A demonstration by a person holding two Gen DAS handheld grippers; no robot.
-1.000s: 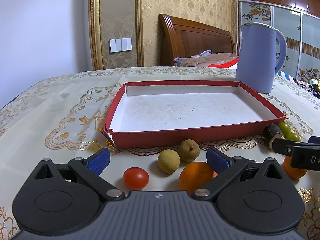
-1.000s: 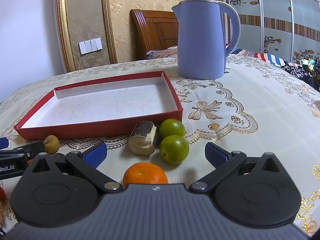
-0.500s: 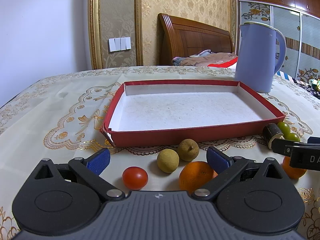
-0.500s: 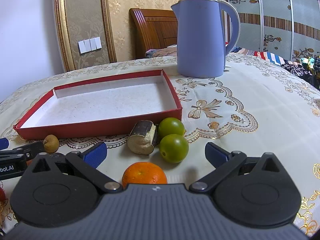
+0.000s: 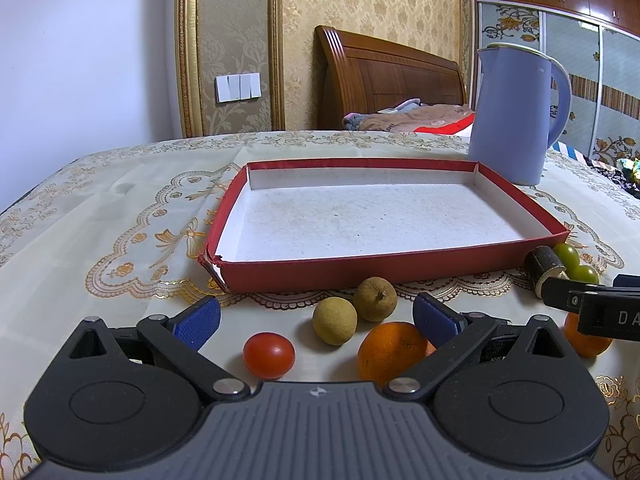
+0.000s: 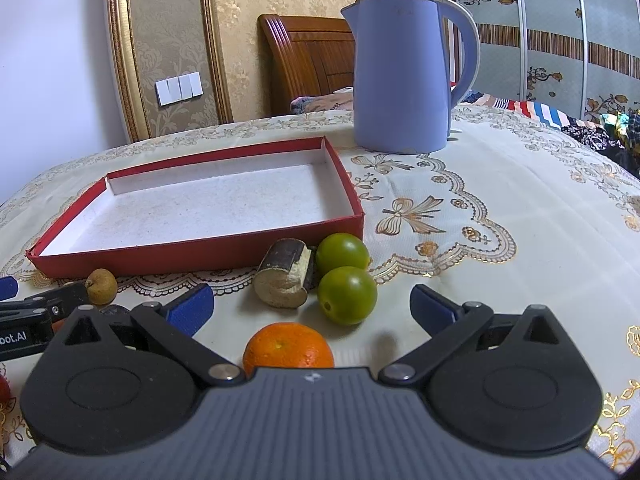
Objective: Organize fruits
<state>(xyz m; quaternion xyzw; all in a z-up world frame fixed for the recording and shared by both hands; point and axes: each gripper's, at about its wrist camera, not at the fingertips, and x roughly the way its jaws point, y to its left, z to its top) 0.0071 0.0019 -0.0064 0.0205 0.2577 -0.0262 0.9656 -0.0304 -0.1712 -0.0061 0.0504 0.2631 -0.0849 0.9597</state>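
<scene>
Left wrist view: left gripper (image 5: 316, 316) spread wide, holding nothing, low over the tablecloth (image 5: 104, 216). Cherry tomato (image 5: 269, 354), two longans (image 5: 334, 320) (image 5: 376, 298) and an orange (image 5: 392, 353) between the blue fingertips, all outside the red tray (image 5: 400, 270) just behind. Tray white-lined, bare inside. Blue kettle (image 5: 516, 116) beyond its far right corner.

Right wrist view: right gripper (image 6: 312, 306) likewise spread, gripping nothing. Second orange (image 6: 288, 350) nearest, two green fruits (image 6: 347, 295) (image 6: 342, 251) touching each other, cut sugarcane piece (image 6: 284, 272) beside them, against the tray's near wall.
</scene>
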